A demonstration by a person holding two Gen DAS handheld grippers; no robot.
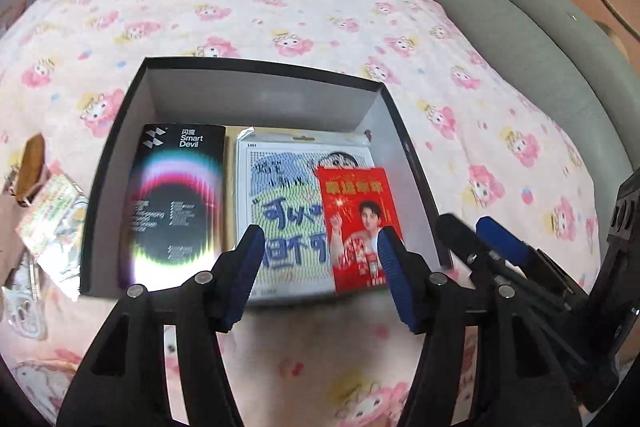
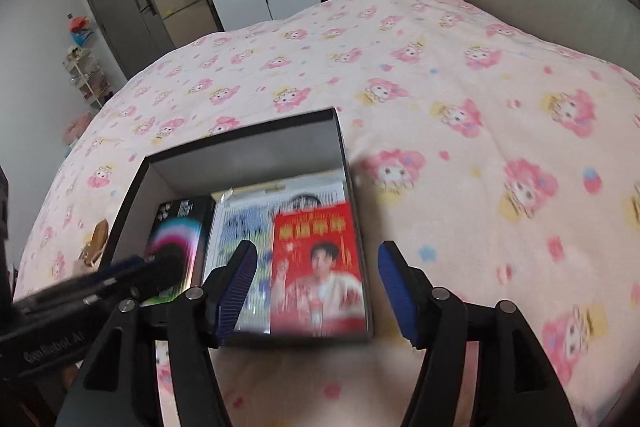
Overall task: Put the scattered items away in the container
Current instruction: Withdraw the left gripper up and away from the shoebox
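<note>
- Left gripper: jaws apart, nothing clamped, hovering over near edge of black box.
- Right gripper: jaws apart, empty, just right of the left one.
- Red packet in box, ahead of both.
- Loose items on blanket, left of left gripper.

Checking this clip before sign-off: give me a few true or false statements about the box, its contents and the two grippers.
1. The black cardboard box holds a red card with a man's portrait. True.
2. The left gripper grips the black Smart Devil package. False: it is open and holds nothing.
3. The right gripper is open and empty. True.
4. The box sits on a bare wooden table. False: it rests on a pink cartoon-print blanket.
5. Small items lie outside the box. True.
</note>
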